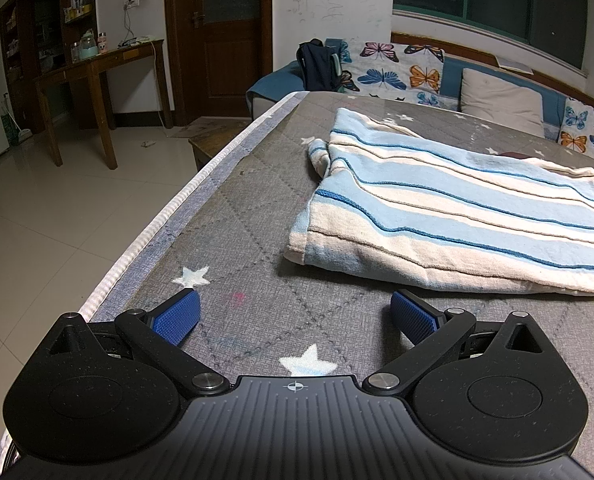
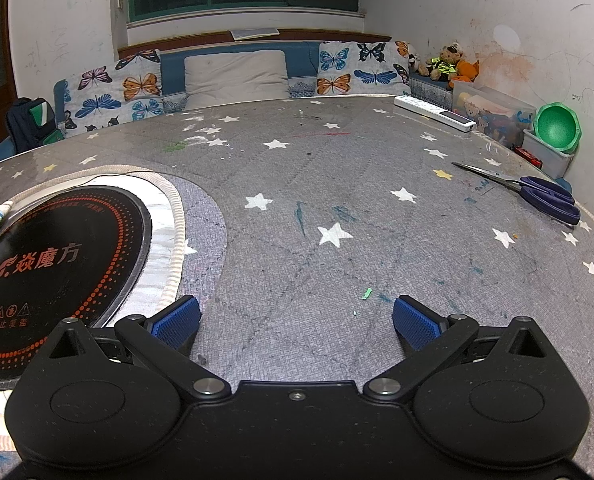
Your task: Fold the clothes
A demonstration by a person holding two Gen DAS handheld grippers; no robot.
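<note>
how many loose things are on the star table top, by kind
striped garment: 1
scissors: 1
power strip: 1
round induction cooktop: 1
total: 4
Both the left hand-held gripper and the right hand-held gripper are open and hold nothing.

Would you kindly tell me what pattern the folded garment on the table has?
Pale blue and cream stripes edged with thin dark blue lines; the garment shows best in the left wrist view.
</note>
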